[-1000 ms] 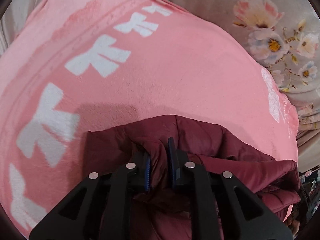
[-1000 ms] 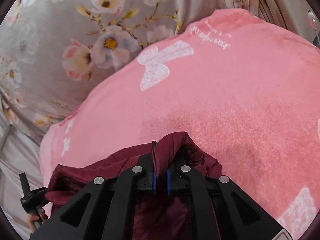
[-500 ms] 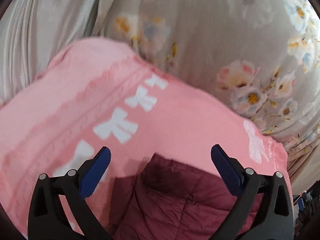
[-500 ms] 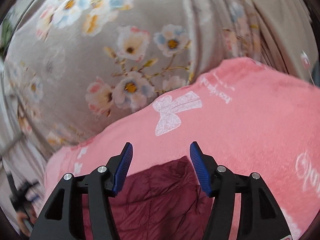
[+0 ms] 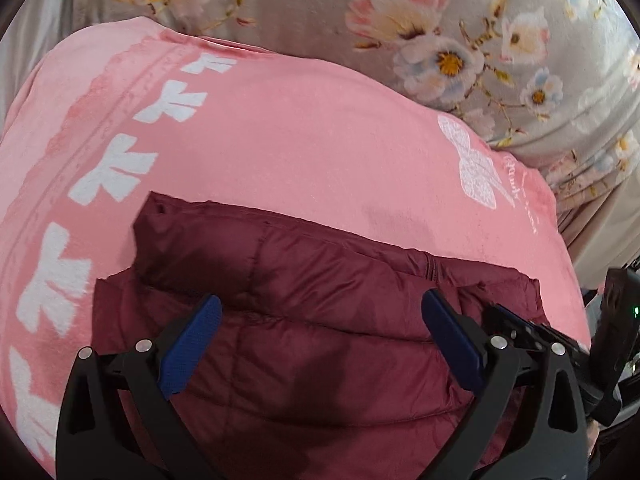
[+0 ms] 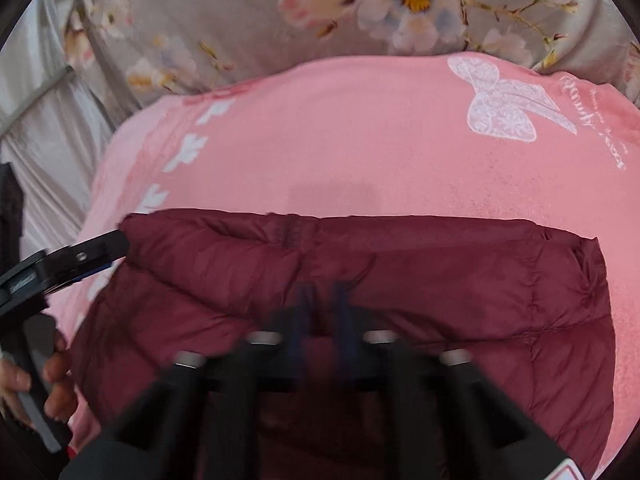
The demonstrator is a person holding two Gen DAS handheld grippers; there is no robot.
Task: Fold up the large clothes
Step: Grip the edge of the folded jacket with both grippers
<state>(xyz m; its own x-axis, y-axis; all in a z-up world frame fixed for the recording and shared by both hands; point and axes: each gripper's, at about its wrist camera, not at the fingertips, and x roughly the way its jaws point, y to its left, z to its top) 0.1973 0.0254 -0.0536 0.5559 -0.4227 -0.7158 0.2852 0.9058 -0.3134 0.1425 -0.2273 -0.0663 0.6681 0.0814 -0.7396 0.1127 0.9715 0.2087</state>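
The jacket (image 5: 320, 300) beneath the black tongs' blue pads (image 5: 188, 344) is plain maroon, quilted. Beyond it the blanket (image 5: 300, 140) is pink with white bows. Farther off, the sheet (image 5: 320, 8) is grey with pink, white and yellow-centred flowers.

A pink blanket (image 5: 320, 148) with white bows lies over a grey floral bedsheet (image 5: 460, 20).
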